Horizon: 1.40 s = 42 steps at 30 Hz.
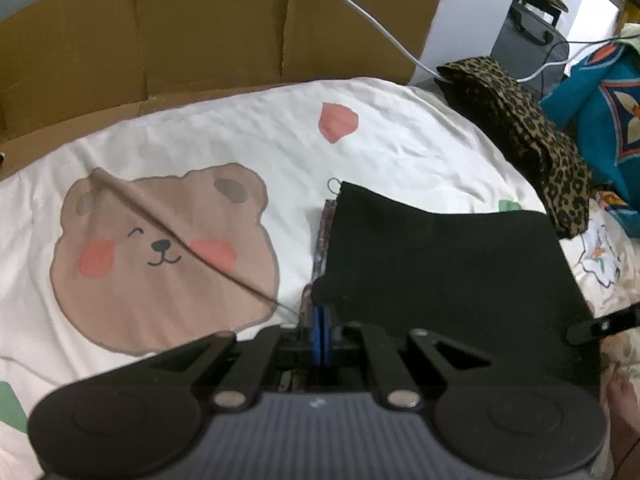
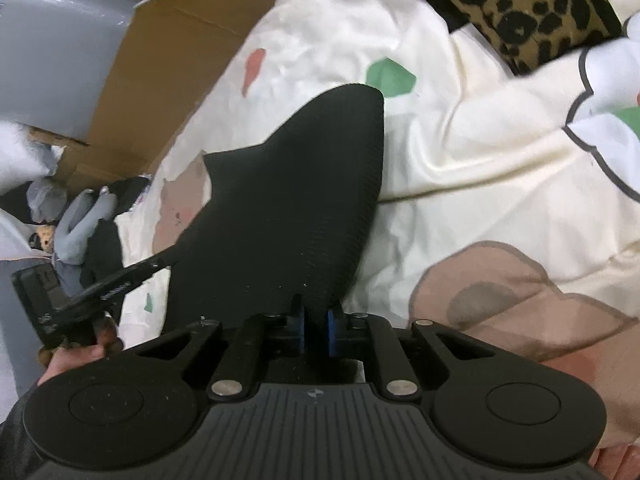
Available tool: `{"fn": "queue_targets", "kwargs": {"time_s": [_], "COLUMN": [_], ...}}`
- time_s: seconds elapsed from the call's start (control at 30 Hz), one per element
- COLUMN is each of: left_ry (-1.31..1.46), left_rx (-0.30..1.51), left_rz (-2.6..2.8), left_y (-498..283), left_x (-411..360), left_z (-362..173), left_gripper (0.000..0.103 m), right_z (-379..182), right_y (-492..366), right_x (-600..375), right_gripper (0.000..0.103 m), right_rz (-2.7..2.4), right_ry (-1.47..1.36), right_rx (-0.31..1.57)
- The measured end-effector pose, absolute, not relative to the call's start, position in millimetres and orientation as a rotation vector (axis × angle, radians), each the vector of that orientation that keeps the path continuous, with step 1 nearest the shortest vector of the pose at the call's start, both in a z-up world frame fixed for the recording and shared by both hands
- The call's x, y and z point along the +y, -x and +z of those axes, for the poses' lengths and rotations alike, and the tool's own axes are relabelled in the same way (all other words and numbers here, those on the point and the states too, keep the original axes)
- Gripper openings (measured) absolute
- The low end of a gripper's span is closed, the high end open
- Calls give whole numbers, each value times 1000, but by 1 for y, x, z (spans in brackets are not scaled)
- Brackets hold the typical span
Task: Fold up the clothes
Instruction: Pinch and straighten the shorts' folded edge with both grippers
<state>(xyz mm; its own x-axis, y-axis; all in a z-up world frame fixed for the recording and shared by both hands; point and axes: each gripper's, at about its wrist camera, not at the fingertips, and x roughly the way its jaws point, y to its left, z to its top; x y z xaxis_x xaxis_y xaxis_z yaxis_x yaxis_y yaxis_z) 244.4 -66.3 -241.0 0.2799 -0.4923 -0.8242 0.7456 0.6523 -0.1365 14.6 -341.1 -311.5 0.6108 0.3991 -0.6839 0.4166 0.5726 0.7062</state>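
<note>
Here both grippers pinch, seemingly, ribbed black cloth.

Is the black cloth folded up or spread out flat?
Folded, it seems: the black cloth shows a patterned layer under its left edge. Both tools, left tool and right tool, pinch its near edge.

the black ribbed garment is stretched out flat-ish above the bear-print bedsheet toward its right edge, a patterned lining peeking out along its left side, while the already-folded leopard-print piece sits stacked near the sheet's far right corner
</note>
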Motion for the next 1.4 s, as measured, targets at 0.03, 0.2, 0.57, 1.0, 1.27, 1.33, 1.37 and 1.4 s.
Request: {"fn": "queue_targets", "kwargs": {"time_s": [0.03, 0.2, 0.57, 1.0, 1.27, 1.33, 1.37, 1.4], "left_ry": [-300, -263, -216, -292, -287, -299, -306, -309], "left_rx": [978, 993, 998, 1063, 1073, 1068, 1064, 1061], "left_rz": [-842, -789, -831, -822, -829, -831, -833, -833], "left_y": [-244, -251, -229, -215, -217, -216, -215, -215], "left_x": [-67, -63, -64, -68, -66, -67, -68, -68], "left_z": [-241, -219, -186, -238, -242, -242, -243, -243], "left_gripper": [2, 4, 7, 11, 11, 11, 11, 11], "right_z": [-311, -313, -314, -319, -334, -339, -342, -343], "right_y": [-14, -12, -8, -8, -5, -5, -5, -6], "right_x": [-342, -344, -346, -347, -349, -348, -348, -348], "right_gripper": [9, 9, 8, 9, 39, 39, 39, 38], "right_rz": [-10, -7, -8, -25, 1, 7, 10, 12], "right_ry": [-1005, -1018, -1021, -1032, -1073, -1101, -1114, -1124], "right_rx": [955, 954, 950, 959, 942, 933, 928, 925]}}
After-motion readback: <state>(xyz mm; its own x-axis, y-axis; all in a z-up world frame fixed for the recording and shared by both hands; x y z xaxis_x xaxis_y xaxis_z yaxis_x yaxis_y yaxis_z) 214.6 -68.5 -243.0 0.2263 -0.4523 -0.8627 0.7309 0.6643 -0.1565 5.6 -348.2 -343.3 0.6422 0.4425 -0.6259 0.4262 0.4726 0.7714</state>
